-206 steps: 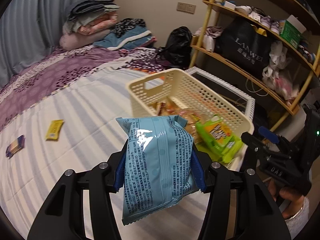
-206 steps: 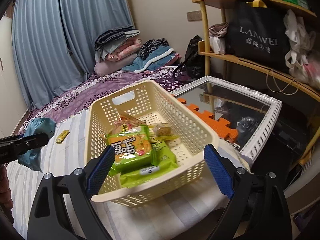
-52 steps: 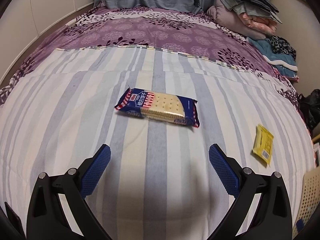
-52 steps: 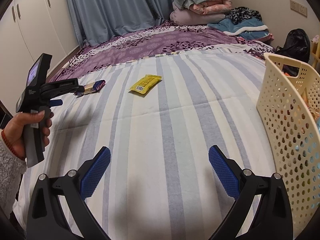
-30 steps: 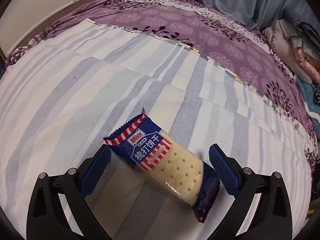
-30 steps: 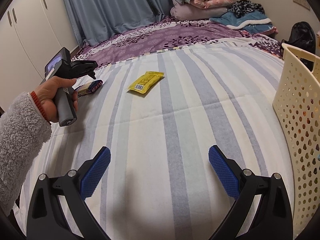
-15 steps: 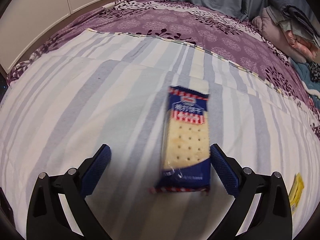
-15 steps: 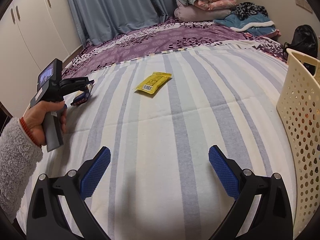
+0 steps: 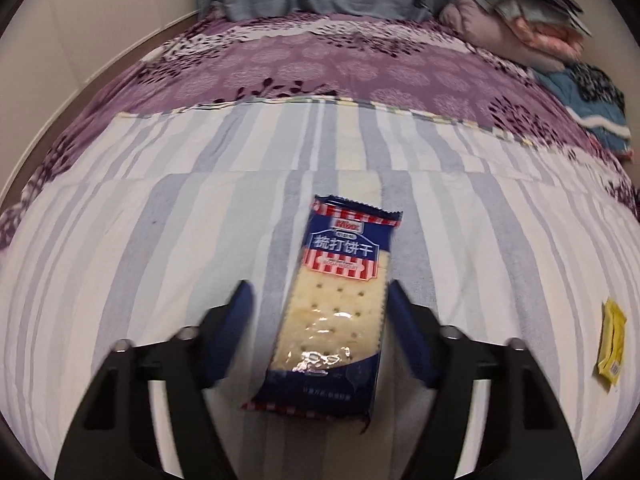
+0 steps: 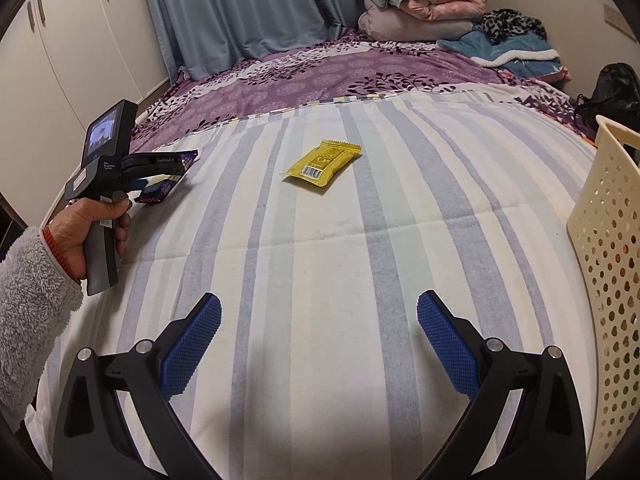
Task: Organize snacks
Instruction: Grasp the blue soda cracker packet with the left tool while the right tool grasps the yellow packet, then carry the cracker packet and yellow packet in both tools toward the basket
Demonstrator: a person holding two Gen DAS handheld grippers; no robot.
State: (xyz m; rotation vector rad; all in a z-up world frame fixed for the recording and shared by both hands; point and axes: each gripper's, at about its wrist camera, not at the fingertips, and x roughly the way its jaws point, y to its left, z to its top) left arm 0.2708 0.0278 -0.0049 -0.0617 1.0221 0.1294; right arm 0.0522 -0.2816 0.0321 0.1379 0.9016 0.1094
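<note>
A blue cracker packet (image 9: 336,304) with red and white stripes lies on the striped bed sheet. My left gripper (image 9: 320,320) straddles it with the jaws partly closed; the right pad touches the packet's edge, the left pad stands a little apart. In the right wrist view the left gripper (image 10: 160,170) sits over the same packet (image 10: 160,190) at the far left. A yellow snack packet (image 10: 322,162) lies in the middle of the bed, also in the left wrist view (image 9: 610,346). My right gripper (image 10: 318,336) is open and empty above the sheet. The cream basket (image 10: 612,240) stands at the right.
A purple floral cover (image 10: 340,76) lies beyond the striped sheet (image 10: 360,264). Folded bedding (image 10: 424,8) and a blue blanket (image 10: 516,54) are piled at the far end. A black bag (image 10: 612,92) sits behind the basket. White cupboards (image 10: 80,48) stand on the left.
My left gripper has come down around the cracker packet and its jaws have narrowed. The right gripper has stayed open, nearly still.
</note>
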